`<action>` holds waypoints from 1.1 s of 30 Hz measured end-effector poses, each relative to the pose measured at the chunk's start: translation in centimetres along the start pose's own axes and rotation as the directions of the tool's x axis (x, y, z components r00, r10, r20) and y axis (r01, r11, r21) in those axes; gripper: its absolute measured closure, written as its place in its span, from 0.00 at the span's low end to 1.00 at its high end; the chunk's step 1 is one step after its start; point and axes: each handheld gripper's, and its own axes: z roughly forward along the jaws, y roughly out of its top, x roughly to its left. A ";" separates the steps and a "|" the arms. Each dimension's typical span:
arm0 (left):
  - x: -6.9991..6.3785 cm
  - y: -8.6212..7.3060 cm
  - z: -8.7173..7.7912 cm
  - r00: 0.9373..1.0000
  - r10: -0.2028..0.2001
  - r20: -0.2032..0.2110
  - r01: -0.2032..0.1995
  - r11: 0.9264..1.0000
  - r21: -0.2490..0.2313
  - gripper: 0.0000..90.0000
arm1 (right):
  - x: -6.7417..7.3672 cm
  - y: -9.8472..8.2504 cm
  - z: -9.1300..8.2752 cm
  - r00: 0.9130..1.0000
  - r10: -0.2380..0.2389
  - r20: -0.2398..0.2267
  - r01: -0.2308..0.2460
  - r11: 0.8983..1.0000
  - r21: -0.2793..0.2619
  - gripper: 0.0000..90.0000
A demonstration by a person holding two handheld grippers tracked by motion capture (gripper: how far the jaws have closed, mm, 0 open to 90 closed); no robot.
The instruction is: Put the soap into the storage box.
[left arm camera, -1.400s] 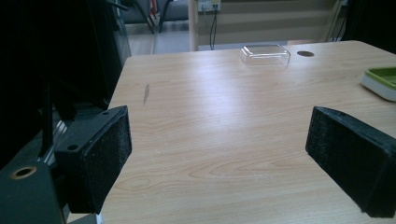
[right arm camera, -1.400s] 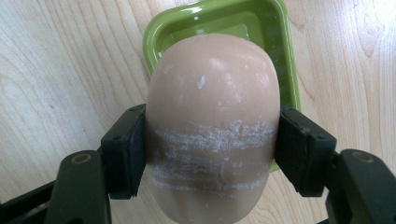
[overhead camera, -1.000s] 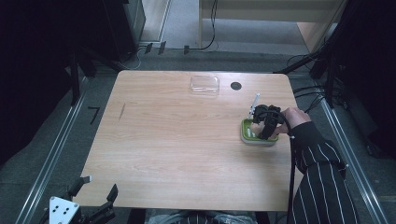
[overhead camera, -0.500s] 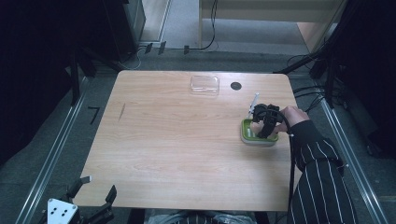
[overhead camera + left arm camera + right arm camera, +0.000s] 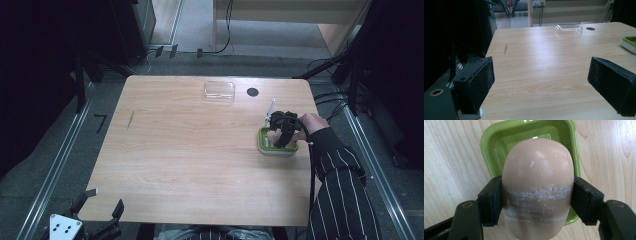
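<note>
A pale pink bar of soap [image 5: 537, 185] is clamped between the two black jaws of my right gripper [image 5: 537, 200], which is shut on it. The soap hangs just over a green soap dish [image 5: 499, 137]; whether it touches the dish I cannot tell. In the high view the right gripper [image 5: 281, 131] is over the green dish [image 5: 267, 148] at the table's right side. My left gripper [image 5: 540, 82] is open, with nothing between its pads, and sits off the table's near left corner [image 5: 95, 212]. Its view catches the dish's corner [image 5: 629, 43].
A clear plastic lid [image 5: 219, 90] lies at the far middle of the wooden table [image 5: 190, 150], with a dark round hole [image 5: 252, 92] beside it. A short dark mark [image 5: 131, 119] is on the left of the tabletop. Cables run over the floor beyond the far edge.
The right gripper with the soap has stayed over the green dish, shifting only slightly. The left gripper has barely moved.
</note>
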 end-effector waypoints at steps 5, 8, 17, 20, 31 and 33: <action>0.0 0.0 -0.2 1.000 -0.001 -0.008 0.001 1.000 0.002 0.08 | -0.2 0.1 0.3 1.000 0.002 -0.005 -0.002 1.000 0.003 0.37; 0.1 -0.1 -0.2 1.000 -0.001 -0.009 0.001 1.000 0.000 0.08 | -0.4 0.2 0.6 1.000 -0.007 -0.004 0.007 1.000 -0.002 0.37; 0.1 -0.1 -0.4 1.000 -0.001 -0.016 0.001 1.000 0.005 0.08 | -0.8 0.3 1.3 1.000 0.008 -0.009 -0.007 1.000 0.009 0.37; 0.1 -0.1 -0.4 1.000 -0.002 -0.016 0.002 1.000 0.005 0.08 | -0.8 0.3 1.5 1.000 0.002 -0.014 -0.002 1.000 0.005 0.37; 0.1 -0.1 -0.4 1.000 -0.003 -0.014 0.003 1.000 0.002 0.08 | -0.9 0.4 1.9 1.000 0.021 -0.010 -0.021 1.000 0.013 0.37; 0.1 -0.1 -0.4 1.000 -0.001 -0.015 0.001 1.000 0.004 0.08 | -0.9 0.4 2.0 1.000 0.020 -0.011 -0.020 1.000 0.012 0.37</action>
